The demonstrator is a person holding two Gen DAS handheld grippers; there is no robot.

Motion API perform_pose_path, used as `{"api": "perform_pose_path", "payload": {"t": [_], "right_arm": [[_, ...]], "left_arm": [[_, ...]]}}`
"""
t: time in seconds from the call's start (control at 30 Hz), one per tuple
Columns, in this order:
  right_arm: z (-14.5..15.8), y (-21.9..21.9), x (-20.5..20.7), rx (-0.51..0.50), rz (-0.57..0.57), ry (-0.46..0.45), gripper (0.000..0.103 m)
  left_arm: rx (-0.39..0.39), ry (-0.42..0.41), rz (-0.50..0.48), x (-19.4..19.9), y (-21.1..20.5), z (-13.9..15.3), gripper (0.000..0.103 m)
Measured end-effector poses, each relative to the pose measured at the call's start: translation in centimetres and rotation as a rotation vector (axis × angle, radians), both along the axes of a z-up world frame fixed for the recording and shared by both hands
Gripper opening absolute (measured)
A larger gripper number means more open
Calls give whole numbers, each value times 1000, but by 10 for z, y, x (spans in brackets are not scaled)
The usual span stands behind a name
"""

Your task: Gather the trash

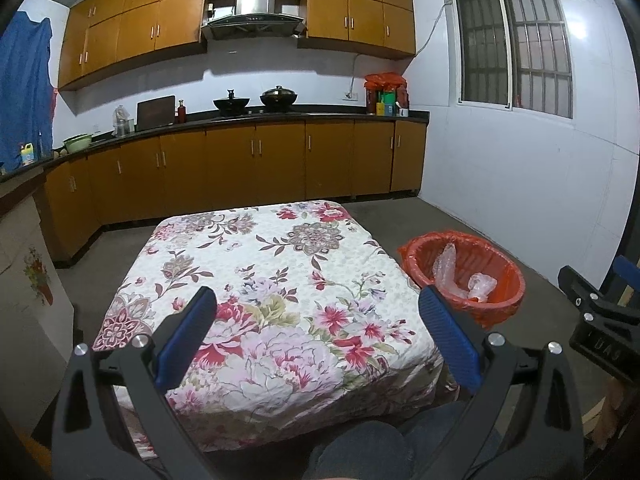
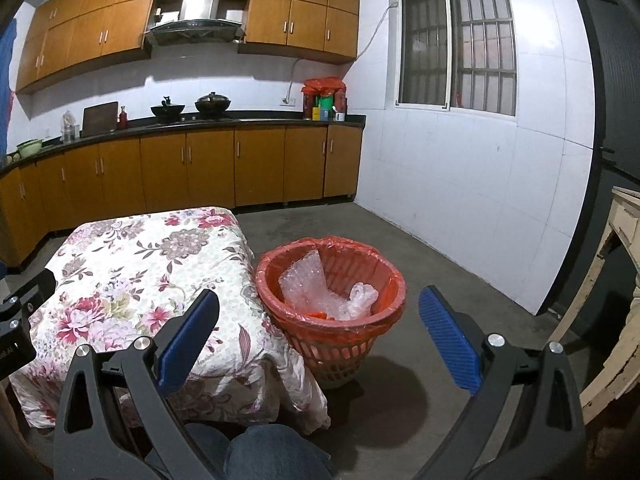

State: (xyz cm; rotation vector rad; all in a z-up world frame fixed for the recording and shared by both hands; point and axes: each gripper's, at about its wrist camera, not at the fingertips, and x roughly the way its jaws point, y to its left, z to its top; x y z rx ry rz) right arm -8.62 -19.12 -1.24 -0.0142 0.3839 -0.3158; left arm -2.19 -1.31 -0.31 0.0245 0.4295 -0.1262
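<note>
An orange basket with a red liner (image 2: 332, 322) stands on the floor right of the table; it also shows in the left wrist view (image 1: 466, 280). Clear bubble wrap and plastic (image 2: 320, 288) lie inside it, also seen in the left wrist view (image 1: 464, 276). My left gripper (image 1: 316, 300) is open and empty above the near part of the floral tablecloth (image 1: 260, 280). My right gripper (image 2: 320, 304) is open and empty, held above and in front of the basket. The right gripper's body shows at the right edge of the left wrist view (image 1: 600, 320).
The low table (image 2: 140, 272) carries only the floral cloth. Kitchen cabinets and a counter (image 1: 240, 120) with pots run along the far wall. A white tiled wall with a window (image 2: 460, 44) is to the right. A pale wooden piece (image 2: 616, 300) stands at far right. My knee (image 2: 272, 456) is below.
</note>
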Motion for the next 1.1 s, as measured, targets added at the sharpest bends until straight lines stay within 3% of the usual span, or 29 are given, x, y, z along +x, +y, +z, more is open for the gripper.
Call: {"api": "perform_pose_path", "payload": {"t": [1.1], "right_arm": [[-8, 3, -10, 22, -7, 8, 99]], "left_arm": [[23, -34, 53, -14, 3, -5, 99]]}}
